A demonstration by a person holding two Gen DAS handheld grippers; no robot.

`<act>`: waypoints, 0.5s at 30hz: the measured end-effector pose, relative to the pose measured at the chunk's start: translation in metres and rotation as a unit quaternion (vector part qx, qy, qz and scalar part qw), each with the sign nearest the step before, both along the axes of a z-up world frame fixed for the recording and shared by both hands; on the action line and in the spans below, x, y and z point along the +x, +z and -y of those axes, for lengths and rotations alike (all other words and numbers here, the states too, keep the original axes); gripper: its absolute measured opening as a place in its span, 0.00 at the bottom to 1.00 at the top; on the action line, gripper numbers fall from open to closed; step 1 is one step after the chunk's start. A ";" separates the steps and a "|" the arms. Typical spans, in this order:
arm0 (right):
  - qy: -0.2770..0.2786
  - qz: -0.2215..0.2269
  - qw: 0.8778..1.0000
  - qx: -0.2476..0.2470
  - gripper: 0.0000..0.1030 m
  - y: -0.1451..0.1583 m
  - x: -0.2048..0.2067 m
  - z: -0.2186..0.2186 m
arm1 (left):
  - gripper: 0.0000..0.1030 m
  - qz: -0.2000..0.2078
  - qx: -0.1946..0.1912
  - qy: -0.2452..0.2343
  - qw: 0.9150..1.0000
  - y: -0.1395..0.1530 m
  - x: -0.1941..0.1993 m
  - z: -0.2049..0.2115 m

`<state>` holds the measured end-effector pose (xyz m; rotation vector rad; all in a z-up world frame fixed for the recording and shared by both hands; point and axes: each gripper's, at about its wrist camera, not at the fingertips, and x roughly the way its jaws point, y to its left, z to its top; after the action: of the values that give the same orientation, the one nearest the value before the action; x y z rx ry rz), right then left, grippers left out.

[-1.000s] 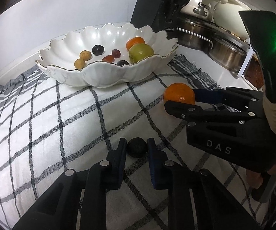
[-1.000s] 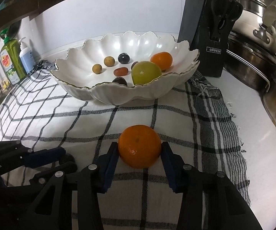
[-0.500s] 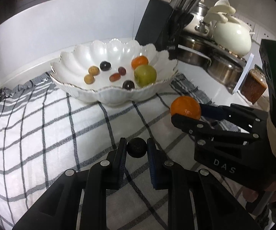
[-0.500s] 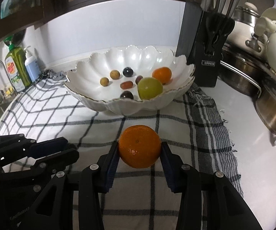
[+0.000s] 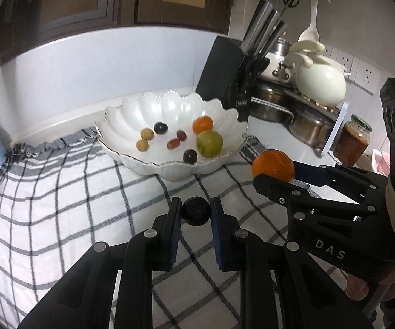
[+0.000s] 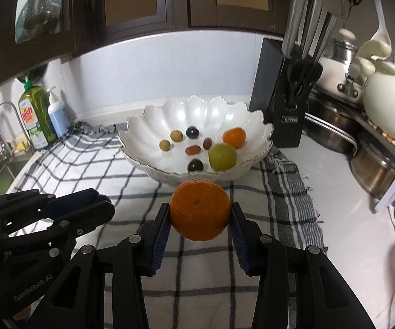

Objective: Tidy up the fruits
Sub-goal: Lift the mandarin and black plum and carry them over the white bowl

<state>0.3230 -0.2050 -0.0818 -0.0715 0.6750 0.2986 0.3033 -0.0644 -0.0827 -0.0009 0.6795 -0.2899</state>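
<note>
A white scalloped bowl [image 5: 170, 104] [image 6: 197, 109] stands at the back of the checked cloth [image 5: 46, 197]. It holds a green apple [image 5: 209, 143], a small orange [image 5: 202, 124] and several small dark and tan fruits. My left gripper [image 5: 196, 210] is shut on a small dark round fruit [image 5: 195, 210] and holds it above the cloth, in front of the bowl. My right gripper [image 6: 199, 210] is shut on an orange [image 6: 199, 209], also raised in front of the bowl. The orange also shows in the left wrist view [image 5: 273, 166].
A black knife block [image 6: 285, 93] stands right of the bowl. Steel pots [image 6: 372, 164], a cream jug [image 6: 389, 109] and a jar [image 5: 352, 142] crowd the right counter. Soap bottles [image 6: 37, 115] and a sink tap [image 6: 3, 126] are at the left.
Both grippers have risen and pulled back from the bowl, each keeping its fruit. The bowl looks smaller and farther away now.
</note>
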 end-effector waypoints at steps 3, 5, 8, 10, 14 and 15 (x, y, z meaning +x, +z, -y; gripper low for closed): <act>-0.006 0.008 1.000 0.002 0.42 0.008 -0.005 -0.004 | 0.21 0.011 0.000 0.001 1.000 0.008 -0.004 -0.006; -0.011 0.012 1.000 0.003 0.42 0.013 -0.007 -0.006 | 0.21 0.018 -0.001 0.003 1.000 0.013 -0.005 -0.009; -0.020 0.017 1.000 0.008 0.42 0.019 -0.008 -0.009 | 0.21 0.026 -0.004 0.001 1.000 0.020 -0.004 -0.015; -0.024 0.020 0.999 0.013 0.42 0.024 -0.006 -0.011 | 0.21 0.033 -0.006 0.000 0.999 0.025 -0.003 -0.018; -0.038 0.030 0.999 0.022 0.42 0.033 -0.003 -0.013 | 0.21 0.049 -0.007 0.002 0.999 0.035 0.002 -0.024; -0.042 0.031 0.998 0.023 0.42 0.035 -0.001 -0.014 | 0.21 0.050 -0.008 0.002 0.999 0.037 0.004 -0.026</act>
<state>0.3222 -0.1908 -0.0468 -0.0075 0.6070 0.2296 0.3077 -0.0388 -0.0457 -0.0030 0.5768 -0.2895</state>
